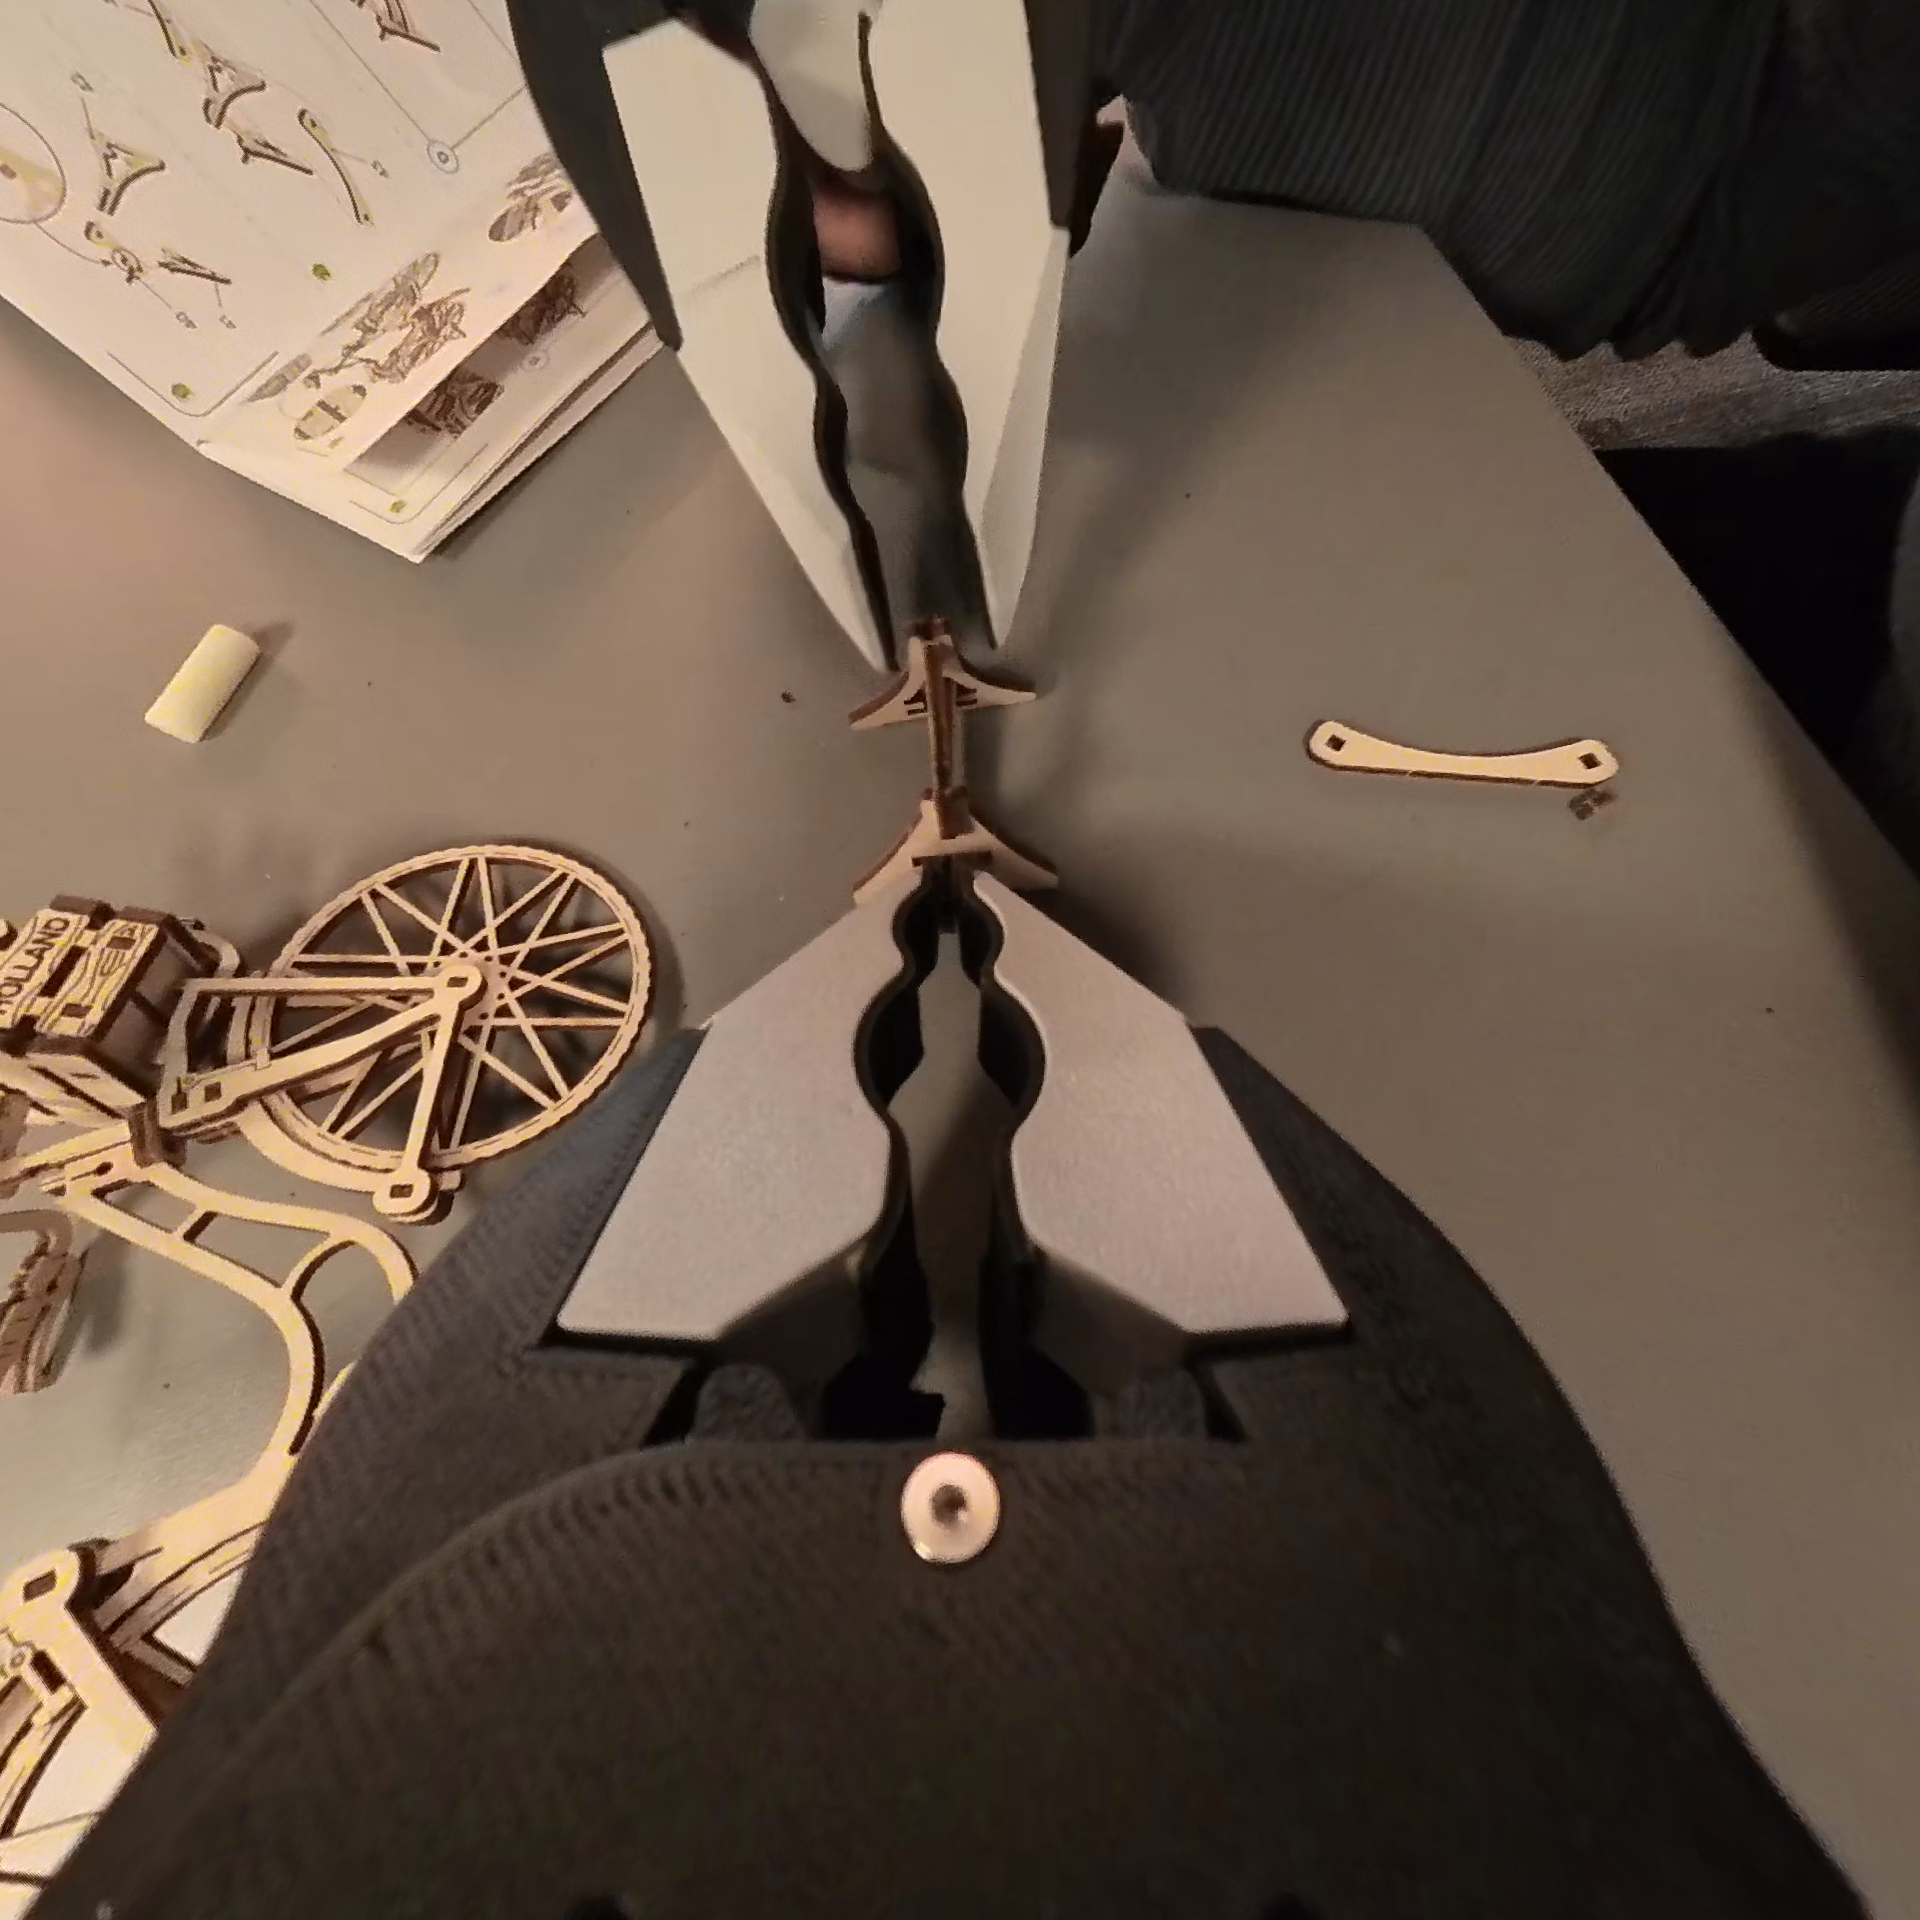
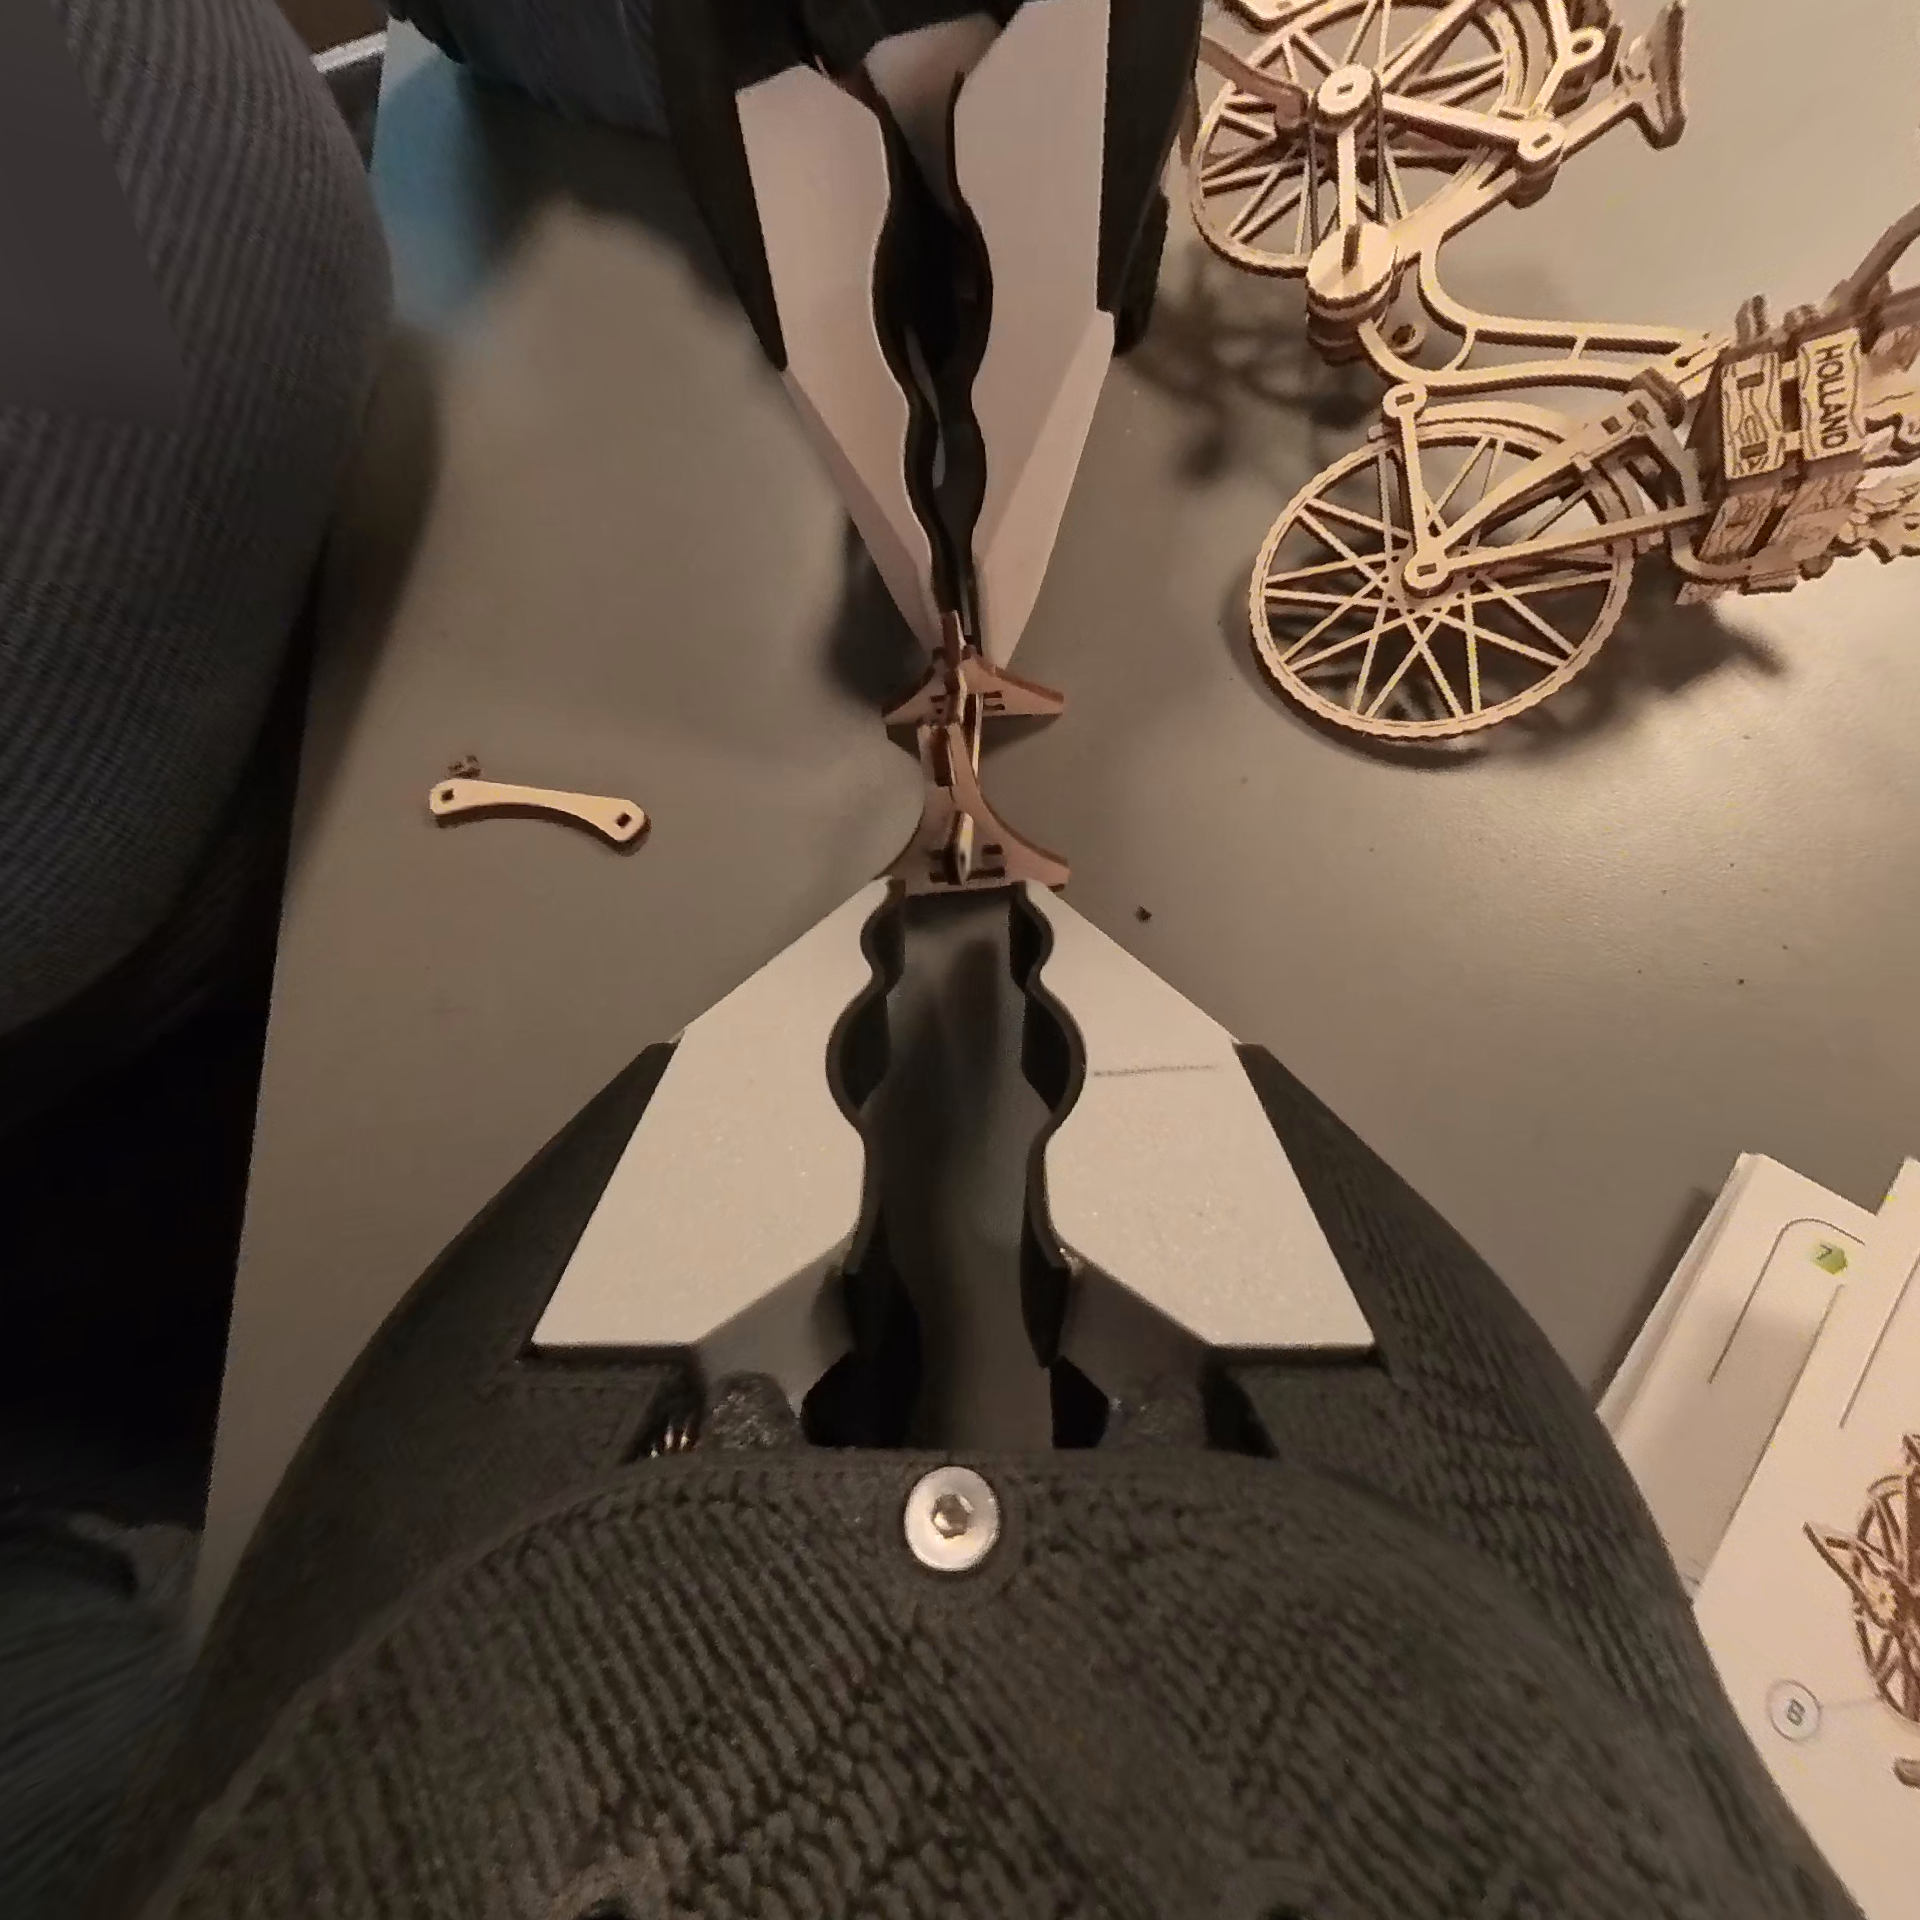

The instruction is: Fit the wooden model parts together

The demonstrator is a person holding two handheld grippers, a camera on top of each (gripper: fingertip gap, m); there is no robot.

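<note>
Above the grey tabletop (image 1: 1299, 582): small wooden sub-assembly (image 1: 943, 769), pinched endwise by left tool (image 1: 948, 902) and right tool (image 2: 961, 896), both nearly closed. Step: pressing joints home. Next: steady, aligned squeeze.

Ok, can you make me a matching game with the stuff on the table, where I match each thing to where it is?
Things:
1. wooden bicycle
2. curved wooden strip
3. small wooden assembly
4. instruction booklet

Places:
A. open, at the table's far corner in the left wrist view
B. lying flat alone near the table edge
C. between the tips of both grippers
D. lying on its side, wheels showing

Pairs: 1-D, 2-B, 3-C, 4-A
</note>
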